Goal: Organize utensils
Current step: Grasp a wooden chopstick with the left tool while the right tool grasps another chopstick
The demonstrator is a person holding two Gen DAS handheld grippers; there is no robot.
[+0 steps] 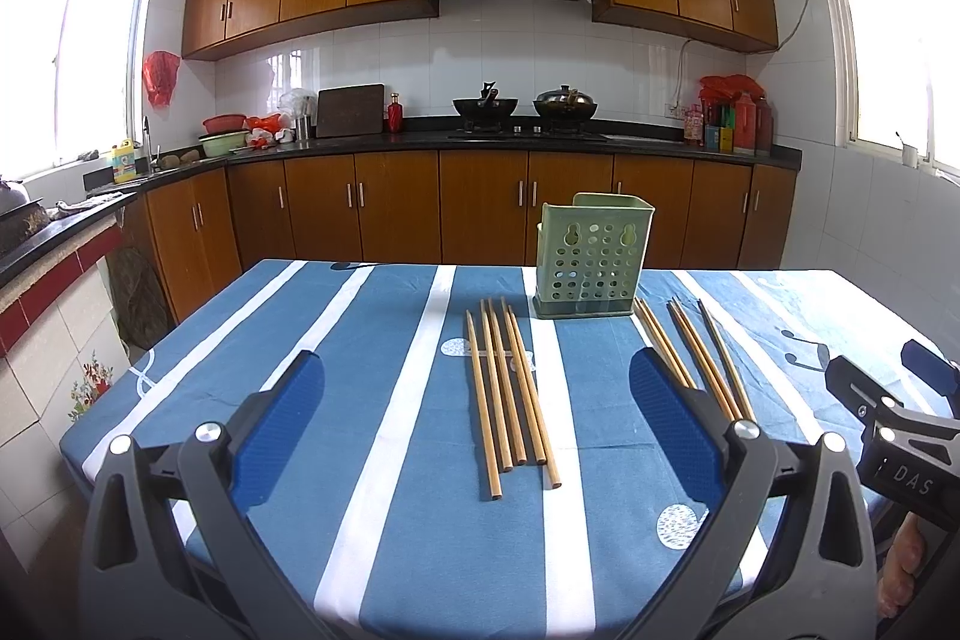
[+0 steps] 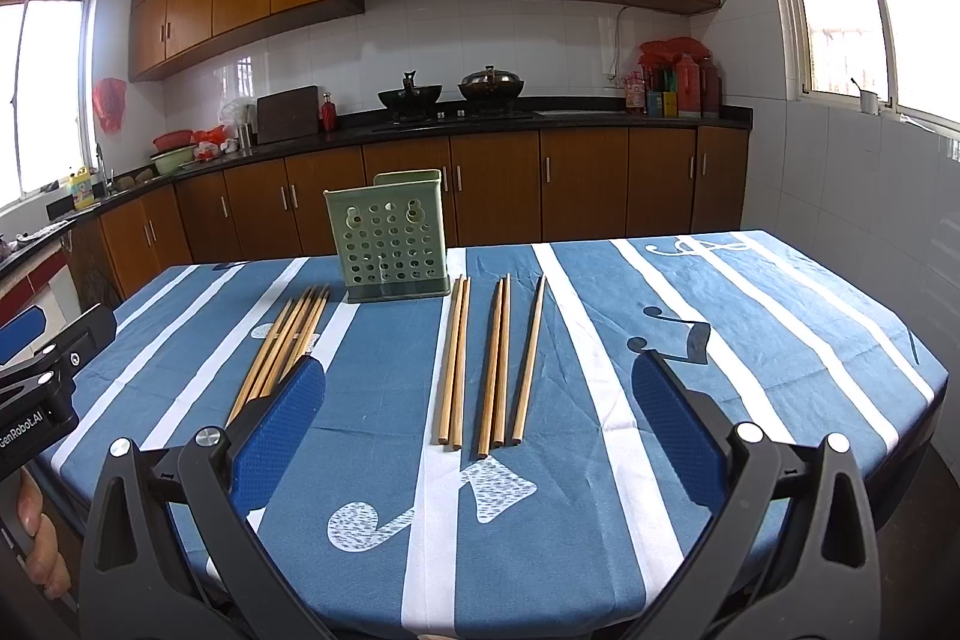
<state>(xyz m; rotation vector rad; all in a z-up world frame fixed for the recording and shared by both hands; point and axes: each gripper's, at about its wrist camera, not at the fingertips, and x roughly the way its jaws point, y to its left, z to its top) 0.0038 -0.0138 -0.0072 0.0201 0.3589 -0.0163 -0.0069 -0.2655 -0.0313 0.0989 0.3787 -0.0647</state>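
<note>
Now, operator, what your two cameras showed at that moment:

Left gripper (image 1: 477,403): you held it above the near edge of the table, jaws spread wide, nothing between the blue pads (image 1: 282,412).
Right gripper (image 2: 477,403): likewise spread wide and empty, raised over the tablecloth (image 2: 690,400).
Left chopsticks (image 1: 510,394): five wooden sticks lay close together on the cloth, pointing toward the holder, in front of your left gripper.
Right chopsticks (image 2: 492,364): five more lay flat in front of your right gripper, as two pairs and a single stick, none touching a finger.
Holder (image 2: 393,241): the green perforated caddy stood upright at the far side of the table, between the two groups; I could not see inside it.
Your hands: fingers (image 2: 36,550) showed on the left gripper's handle in the right camera.
Background: kitchen counter (image 1: 540,139) with two woks.
</note>
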